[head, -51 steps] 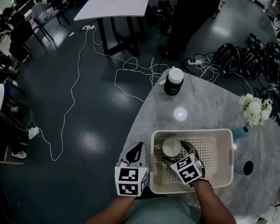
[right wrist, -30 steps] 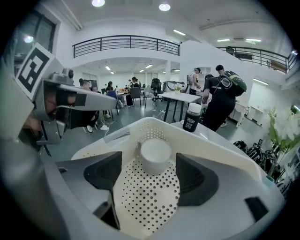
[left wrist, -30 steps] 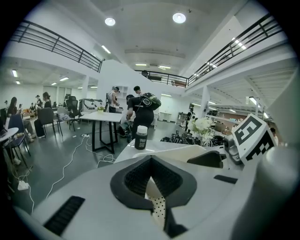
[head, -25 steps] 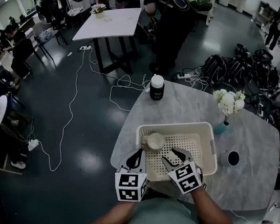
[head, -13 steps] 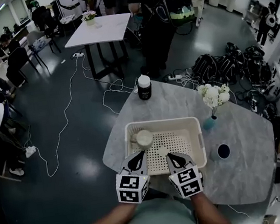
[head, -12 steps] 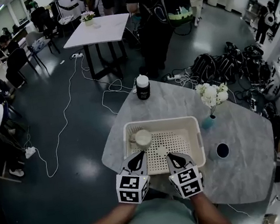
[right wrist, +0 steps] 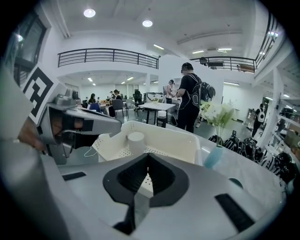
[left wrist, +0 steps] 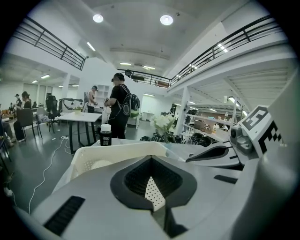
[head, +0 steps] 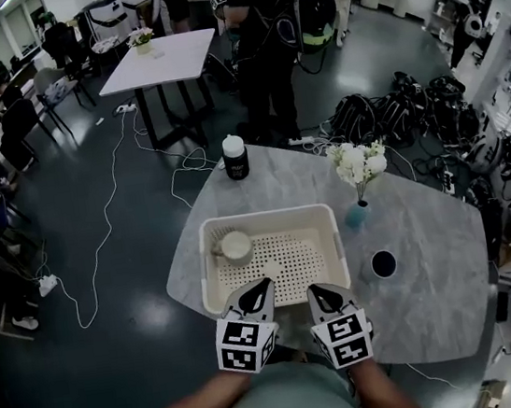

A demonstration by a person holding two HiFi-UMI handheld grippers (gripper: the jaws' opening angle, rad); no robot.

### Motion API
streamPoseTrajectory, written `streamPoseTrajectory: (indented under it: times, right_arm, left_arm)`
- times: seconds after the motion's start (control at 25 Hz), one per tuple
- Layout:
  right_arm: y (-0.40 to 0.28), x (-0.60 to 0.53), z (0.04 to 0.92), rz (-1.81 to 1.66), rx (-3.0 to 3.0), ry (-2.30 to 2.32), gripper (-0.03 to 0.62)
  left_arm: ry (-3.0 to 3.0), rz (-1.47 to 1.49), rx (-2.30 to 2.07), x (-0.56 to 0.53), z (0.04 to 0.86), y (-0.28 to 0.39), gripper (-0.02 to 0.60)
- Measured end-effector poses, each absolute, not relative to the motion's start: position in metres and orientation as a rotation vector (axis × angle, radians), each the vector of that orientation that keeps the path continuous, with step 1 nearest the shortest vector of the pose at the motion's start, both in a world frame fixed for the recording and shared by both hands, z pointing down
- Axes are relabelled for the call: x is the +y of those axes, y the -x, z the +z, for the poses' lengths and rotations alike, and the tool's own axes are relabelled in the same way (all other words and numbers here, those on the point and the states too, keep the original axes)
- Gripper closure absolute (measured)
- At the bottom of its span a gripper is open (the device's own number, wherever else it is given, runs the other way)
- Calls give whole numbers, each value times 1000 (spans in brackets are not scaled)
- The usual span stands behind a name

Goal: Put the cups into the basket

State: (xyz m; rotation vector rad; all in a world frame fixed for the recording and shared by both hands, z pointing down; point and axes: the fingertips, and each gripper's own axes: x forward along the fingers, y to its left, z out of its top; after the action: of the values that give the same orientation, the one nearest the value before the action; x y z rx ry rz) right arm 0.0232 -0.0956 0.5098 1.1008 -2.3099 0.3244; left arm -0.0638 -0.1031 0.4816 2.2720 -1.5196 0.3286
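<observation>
A white cup (head: 236, 246) stands upright in the far left corner of the white perforated basket (head: 335, 263) on the grey marble table. It also shows in the right gripper view as the cup (right wrist: 136, 141) inside the basket (right wrist: 174, 136). A dark cup (head: 383, 263) stands on the table to the basket's right. My left gripper (head: 259, 286) and right gripper (head: 318, 289) hover side by side at the basket's near rim. Both are shut and hold nothing. The right jaws have just closed, with nothing between them.
A dark jar with a white lid (head: 235, 158) stands at the table's far edge. A teal vase of white flowers (head: 359, 212) stands beside the basket's far right corner. A person with a backpack (head: 273, 26) stands beyond the table. Cables and bags lie on the floor.
Both grippers have drawn back from inside the basket to its near rim. The right jaws went from open to shut, and the white cup stays in the basket.
</observation>
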Motion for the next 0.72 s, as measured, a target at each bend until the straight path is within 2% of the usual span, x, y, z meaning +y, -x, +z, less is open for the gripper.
streamPoseTrajectory:
  times: [0.72]
  right_arm:
    - [-115, -56, 528, 376, -2242, -1237, 577]
  left_arm:
    - [-2367, 353, -1341, -71, 502, -38, 575]
